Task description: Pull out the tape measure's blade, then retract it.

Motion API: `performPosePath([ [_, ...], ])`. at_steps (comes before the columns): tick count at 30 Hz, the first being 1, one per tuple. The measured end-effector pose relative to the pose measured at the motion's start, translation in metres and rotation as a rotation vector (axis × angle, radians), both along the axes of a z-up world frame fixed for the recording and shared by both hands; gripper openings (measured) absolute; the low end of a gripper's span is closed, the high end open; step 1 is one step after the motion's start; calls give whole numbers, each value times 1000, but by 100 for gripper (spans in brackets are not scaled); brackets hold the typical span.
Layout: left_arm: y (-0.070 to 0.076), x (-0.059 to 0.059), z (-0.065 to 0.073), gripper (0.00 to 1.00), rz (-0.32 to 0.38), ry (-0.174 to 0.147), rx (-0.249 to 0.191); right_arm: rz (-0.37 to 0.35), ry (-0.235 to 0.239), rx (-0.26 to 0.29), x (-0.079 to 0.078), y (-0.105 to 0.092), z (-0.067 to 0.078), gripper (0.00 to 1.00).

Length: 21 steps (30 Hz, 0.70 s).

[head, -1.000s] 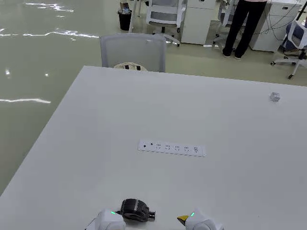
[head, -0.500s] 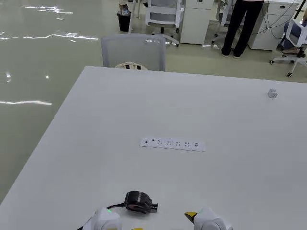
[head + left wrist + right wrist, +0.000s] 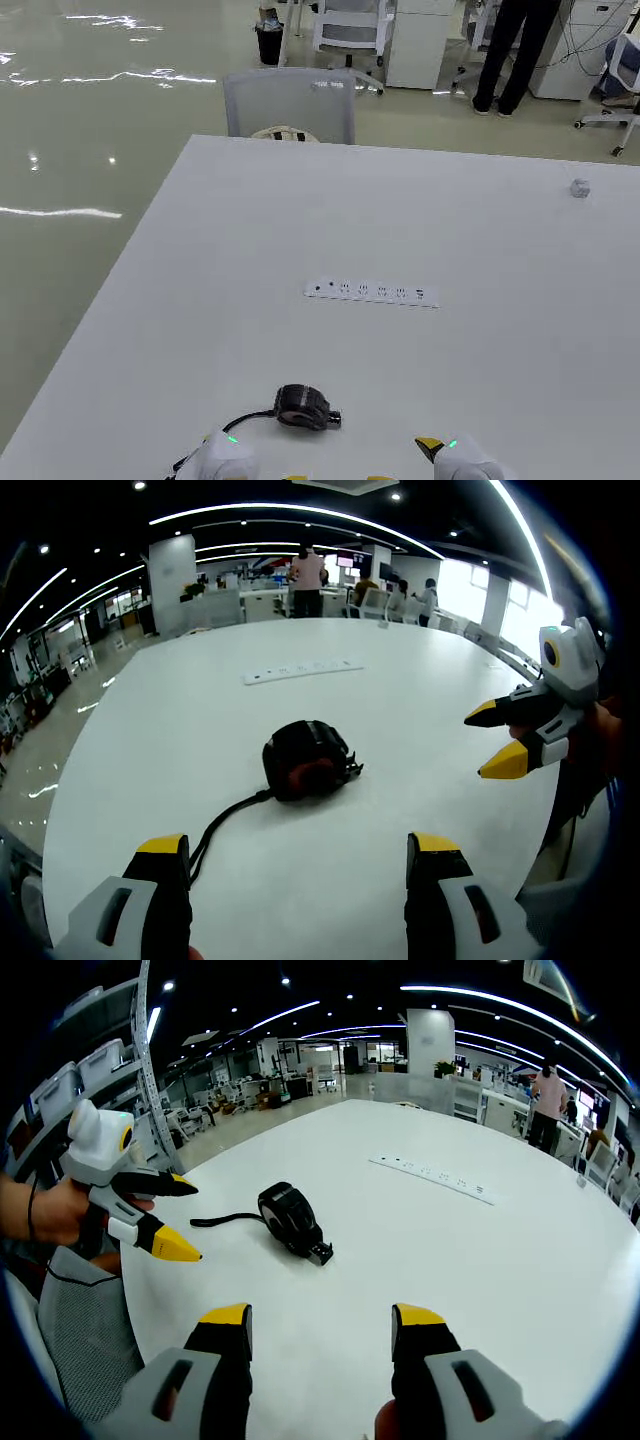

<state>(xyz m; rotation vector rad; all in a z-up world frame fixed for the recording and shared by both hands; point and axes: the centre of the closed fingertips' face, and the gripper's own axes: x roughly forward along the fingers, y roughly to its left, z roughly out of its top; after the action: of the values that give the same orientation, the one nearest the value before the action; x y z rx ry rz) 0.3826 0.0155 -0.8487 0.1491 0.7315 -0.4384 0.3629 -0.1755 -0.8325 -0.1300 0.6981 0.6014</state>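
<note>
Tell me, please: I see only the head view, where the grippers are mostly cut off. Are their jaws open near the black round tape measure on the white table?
Observer: Yes. The left gripper view shows the left gripper wide open, the black round tape measure lying ahead of it, untouched.
Operator: And the right one?
Observer: The right gripper is open too and holds nothing.
Operator: Is the blade out at all?
Observer: No. In the right gripper view the metal hook sits right at the case mouth.
</note>
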Motion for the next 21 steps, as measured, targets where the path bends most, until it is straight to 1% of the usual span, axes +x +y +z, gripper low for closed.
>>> performPosePath([
  [3,1,-3,3,88,0,-3,-5,-10,-7,0,-4,-2,4,59],
  [7,3,-9,5,89,-3,-8,-9,-34,-16,6,-14,-7,11,61],
  [14,9,-17,8,91,-4,-13,-14,-61,-10,3,-33,-15,11,64],
  [21,15,-24,17,94,-3,-26,-20,-92,-8,9,-45,-23,16,68],
])
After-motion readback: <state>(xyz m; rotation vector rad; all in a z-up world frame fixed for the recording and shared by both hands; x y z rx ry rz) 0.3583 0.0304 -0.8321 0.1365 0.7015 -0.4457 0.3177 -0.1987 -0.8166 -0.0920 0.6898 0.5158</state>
